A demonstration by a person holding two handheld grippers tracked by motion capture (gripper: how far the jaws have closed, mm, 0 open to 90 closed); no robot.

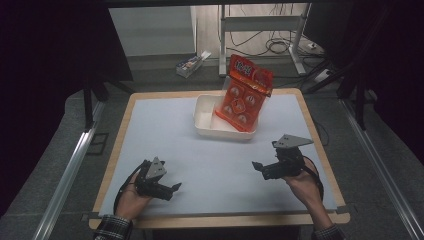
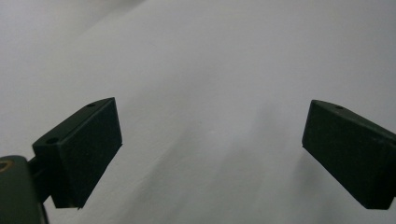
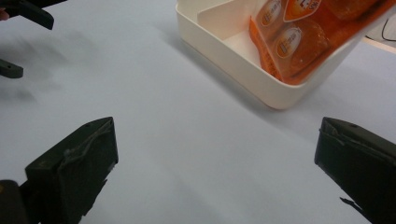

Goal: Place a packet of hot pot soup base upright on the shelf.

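Observation:
An orange snack bag (image 1: 246, 92) with several round pieces inside stands tilted in a white tray (image 1: 205, 120) at the back middle of the table. The right gripper view shows the bag (image 3: 299, 35) leaning in the tray's (image 3: 224, 56) right compartment, beside a divider. My left gripper (image 1: 176, 187) rests low at the front left, pointing right, open and empty over the bare mat (image 2: 210, 70). At the front right my right gripper (image 1: 256, 166) points left, open and empty, well short of the tray.
A light blue mat (image 1: 210, 165) covers the wooden table (image 1: 120, 130). Beyond the far edge lie a small box (image 1: 191, 64) on the floor, desk legs (image 1: 299, 45) and cables (image 1: 277, 46). Metal rails (image 1: 70, 170) run along both sides.

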